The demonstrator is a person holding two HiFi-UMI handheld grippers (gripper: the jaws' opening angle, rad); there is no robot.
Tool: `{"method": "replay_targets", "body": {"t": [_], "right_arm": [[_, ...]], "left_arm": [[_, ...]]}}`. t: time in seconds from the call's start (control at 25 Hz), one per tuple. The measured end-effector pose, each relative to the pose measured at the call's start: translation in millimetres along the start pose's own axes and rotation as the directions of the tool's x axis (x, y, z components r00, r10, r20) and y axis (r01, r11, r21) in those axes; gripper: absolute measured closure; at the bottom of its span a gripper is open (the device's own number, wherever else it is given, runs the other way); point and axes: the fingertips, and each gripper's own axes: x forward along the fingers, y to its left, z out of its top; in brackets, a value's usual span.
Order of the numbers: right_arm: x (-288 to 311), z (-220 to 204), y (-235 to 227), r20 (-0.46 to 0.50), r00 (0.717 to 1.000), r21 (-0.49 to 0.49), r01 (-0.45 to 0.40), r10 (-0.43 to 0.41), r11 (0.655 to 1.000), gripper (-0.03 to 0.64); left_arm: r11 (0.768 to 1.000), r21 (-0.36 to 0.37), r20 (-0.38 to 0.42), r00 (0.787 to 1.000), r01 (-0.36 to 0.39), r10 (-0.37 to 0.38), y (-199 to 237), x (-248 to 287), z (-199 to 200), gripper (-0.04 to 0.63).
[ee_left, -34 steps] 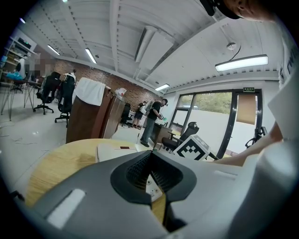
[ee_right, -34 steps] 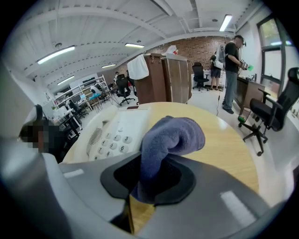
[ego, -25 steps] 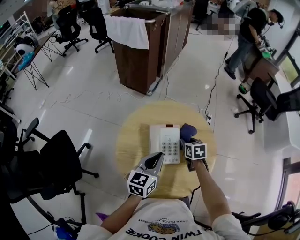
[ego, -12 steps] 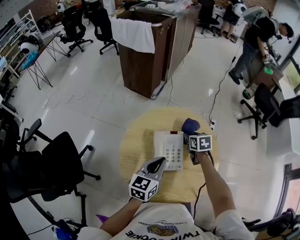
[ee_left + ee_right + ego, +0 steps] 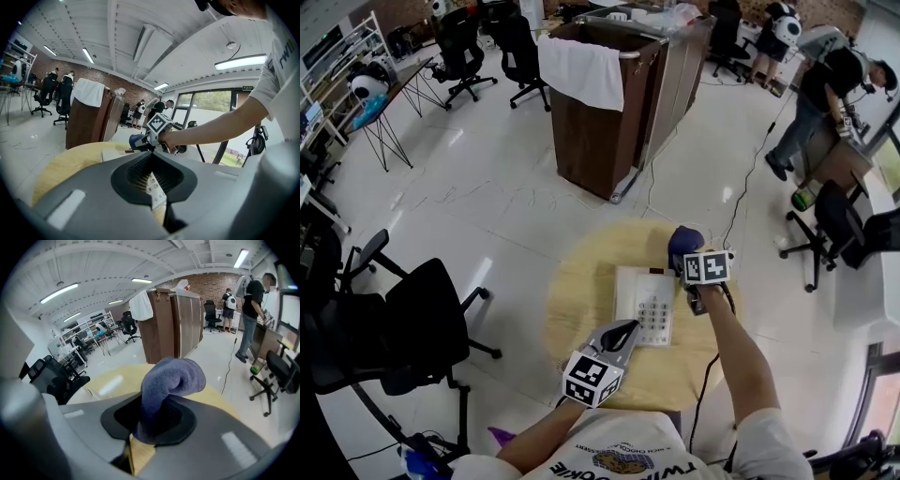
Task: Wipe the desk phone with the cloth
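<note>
Desk phone (image 5: 643,319): white, keypad up, flat on a round wooden table (image 5: 581,300), right of the table's centre in the head view. Bare wood is open to its left and along the lower rim; only a narrow strip separates it from the right rim.

Cloth (image 5: 682,246): blue-grey, bunched, at the phone's upper right corner, over the top rim of the table. Contact with the phone cannot be told.

Right gripper (image 5: 686,264): jaws clamped on the cloth, which stands up out of them in a folded hump in the right gripper view (image 5: 171,380). Sits just right of the phone's top edge.

Left gripper (image 5: 624,332): jaws closed together, nothing held. It hovers at the phone's lower left corner. The keypad shows just beyond the tips in the left gripper view.

Surroundings: pale tiled floor open all round the table. Black office chair (image 5: 422,319) at lower left, well apart. Brown cabinet (image 5: 600,131) at upper centre, white towel (image 5: 578,67) draped over its top edge. Person (image 5: 825,89) standing at upper right.
</note>
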Motion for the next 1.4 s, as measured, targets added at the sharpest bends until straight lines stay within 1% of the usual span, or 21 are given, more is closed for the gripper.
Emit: {"method": "replay_targets", "body": {"t": [0.08,0.2,0.36,0.48,0.68,0.88,1.08,1.24,1.4], "right_arm": [[6,4,6,-0.029,1.000,-0.031,-0.013,0.012,0.999,0.541],[16,6,16,-0.106,0.994,-0.074,-0.046,0.038,0.996,0.541],[26,4,26,-0.191,0.981,-0.160,-0.060,0.028,0.985,0.541],[34,7,38,-0.223,0.975,-0.210,-0.068,0.020,0.975,0.541],[48,8,64,-0.277,0.960,-0.257,-0.123,0.049,0.959,0.541],[57,9,85,-0.314,0.948,-0.306,-0.157,0.056,0.939,0.541],[65,11,106,-0.347,0.935,-0.342,-0.199,0.073,0.918,0.541],[71,12,122,-0.399,0.913,-0.374,-0.243,0.081,0.895,0.541],[76,13,138,-0.427,0.901,-0.412,-0.272,0.079,0.870,0.541]], "left_arm": [[1.000,-0.004,0.007,1.000,-0.010,0.010,5,-3,3,0.604],[1.000,-0.005,0.017,1.000,-0.008,0.008,6,-6,8,0.604],[1.000,0.012,0.021,1.000,0.008,-0.009,-5,-7,9,0.604],[1.000,0.018,0.016,1.000,0.015,-0.015,-9,-6,6,0.604],[0.999,0.017,0.010,0.999,0.032,-0.032,-17,-3,2,0.604],[0.999,0.008,0.004,0.999,0.035,-0.035,-21,-4,-2,0.604],[1.000,-0.002,0.011,1.000,0.019,-0.019,-21,-9,-5,0.604],[1.000,-0.015,0.004,1.000,0.015,-0.015,-21,-13,-9,0.604],[1.000,-0.026,0.019,1.000,-0.014,0.014,-14,-18,-9,0.604]]}}
